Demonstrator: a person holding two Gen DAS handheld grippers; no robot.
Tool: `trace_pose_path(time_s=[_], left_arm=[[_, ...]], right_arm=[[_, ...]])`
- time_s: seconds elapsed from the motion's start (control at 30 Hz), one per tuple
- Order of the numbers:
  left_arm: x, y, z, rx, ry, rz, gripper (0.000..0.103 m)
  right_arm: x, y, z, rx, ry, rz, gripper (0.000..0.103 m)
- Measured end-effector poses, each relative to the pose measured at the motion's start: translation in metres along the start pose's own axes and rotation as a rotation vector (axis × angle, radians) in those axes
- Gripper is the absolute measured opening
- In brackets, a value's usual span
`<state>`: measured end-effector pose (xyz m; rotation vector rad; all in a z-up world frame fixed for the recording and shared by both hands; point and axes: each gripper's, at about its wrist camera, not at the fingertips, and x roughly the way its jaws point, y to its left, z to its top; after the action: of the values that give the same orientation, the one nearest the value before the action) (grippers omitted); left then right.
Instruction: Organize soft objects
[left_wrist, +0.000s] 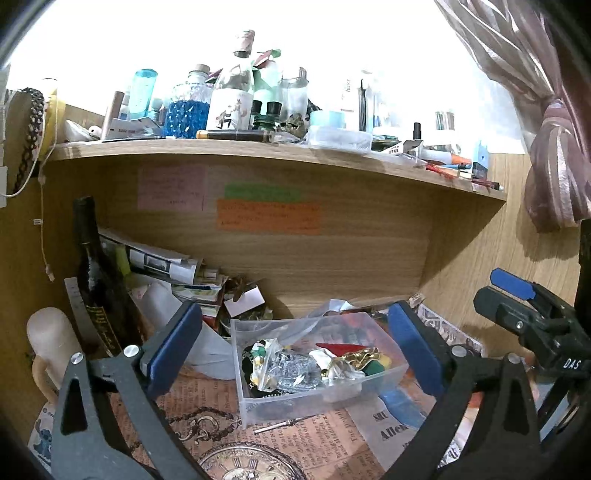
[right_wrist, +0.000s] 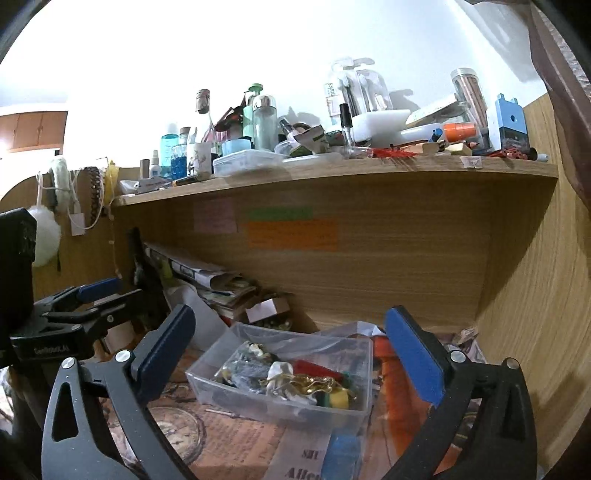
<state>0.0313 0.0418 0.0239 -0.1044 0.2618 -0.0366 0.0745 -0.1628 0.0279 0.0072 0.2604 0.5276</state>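
One clear plastic bin (left_wrist: 317, 391) of mixed trinkets sits on the desk; one dark wine bottle (left_wrist: 96, 280) stands at left; three sticky notes are on the back panel, one pink (left_wrist: 170, 192), one green (left_wrist: 262, 192), one orange (left_wrist: 268, 218); two grippers, left gripper (left_wrist: 295, 345) and right gripper (right_wrist: 291, 350); perhaps a dozen shelf bottles (left_wrist: 229, 92), too crowded to count surely.

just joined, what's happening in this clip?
Nothing is grasped yet. Both handheld tools are open and hang over a cluttered desk nook under a wooden shelf. The left tool and right tool both point at a clear plastic bin of mixed small items, which sits on newspaper-print paper. A dark wine bottle stands at the left. No finger touches the bin.
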Motion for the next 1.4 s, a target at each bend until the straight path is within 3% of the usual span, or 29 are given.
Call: trace_pose_path(time_s=[0.6, 1.4], left_arm=[[-0.0049, -0.0028, -0.0018, 0.011, -0.002, 0.021, 0.103], [-0.0005, 0.0015, -0.0028, 0.026, 0.007, -0.012, 0.103]], right_arm=[[-0.0087, 0.0016, -0.0066, 0.01, 0.01, 0.001, 0.103], [-0.008, 0.0008, -0.0067, 0.012, 0.012, 0.002, 0.103]])
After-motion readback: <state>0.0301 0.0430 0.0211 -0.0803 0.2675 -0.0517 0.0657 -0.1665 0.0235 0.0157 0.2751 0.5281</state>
